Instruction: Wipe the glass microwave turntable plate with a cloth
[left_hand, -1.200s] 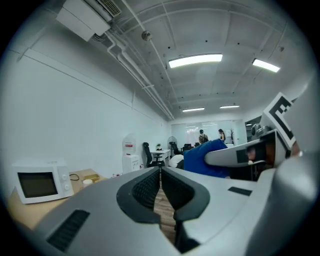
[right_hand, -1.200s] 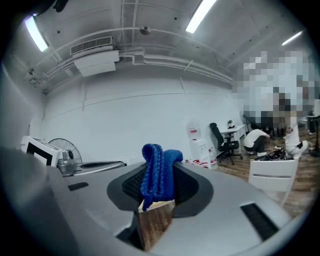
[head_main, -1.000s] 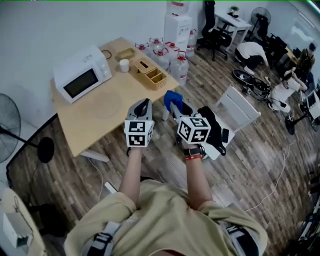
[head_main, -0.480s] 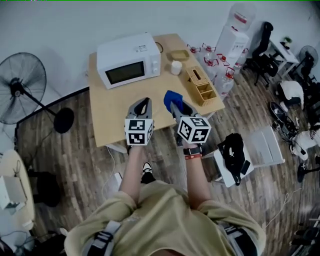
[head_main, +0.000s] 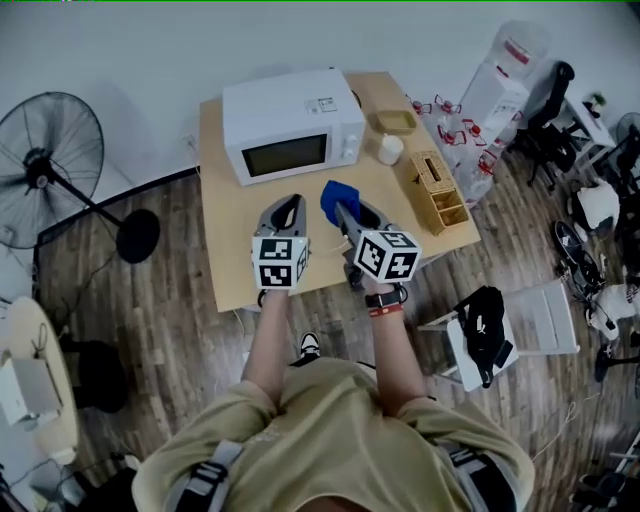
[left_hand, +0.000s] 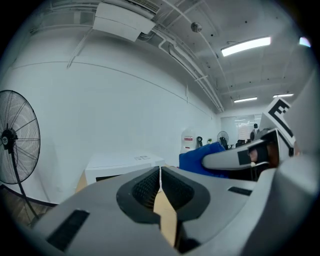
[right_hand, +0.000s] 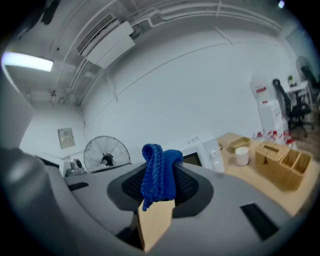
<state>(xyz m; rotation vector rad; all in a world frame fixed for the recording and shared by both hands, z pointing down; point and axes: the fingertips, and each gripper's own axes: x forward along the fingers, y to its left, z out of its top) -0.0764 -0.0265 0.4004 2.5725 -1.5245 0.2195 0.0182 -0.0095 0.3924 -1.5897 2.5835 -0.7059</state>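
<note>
- Far L, 9 o'clock off the table: floor fan (head_main: 47, 160). Not part of the job.
- L gripper (head_main: 285, 208): jaws pressed flat together, nothing btwn them. It's free to steady sth.
- Table (head_main: 225, 265) dead ahead. Microwave (head_main: 295, 125) sits at 12 o'clock on it, door closed.
- The glass turntable plate doesn't show in any view. It could be behind that door or lying clear on the wood under the grippers; can't tell which.
- My read on it: glass, so heavy-ish, rigid, slick and breakable. Take it by the rim at 3 & 9 o'clock, keep it flat, no hard pinch w/ bare jaws.
- R gripper (head_main: 345, 210): clamped tight on the blue cloth (head_main: 335, 195), w/ a fold poking up past the tips.
- The cloth looks soft, knit and light, so it should drag fine on glass. Prob needs more of it hanging free to wipe.
- Further R, 2 o'clock on the table: white cup (head_main: 390, 149), then wooden organiser (head_main: 440, 190). Both near, so mind the swing.
</note>
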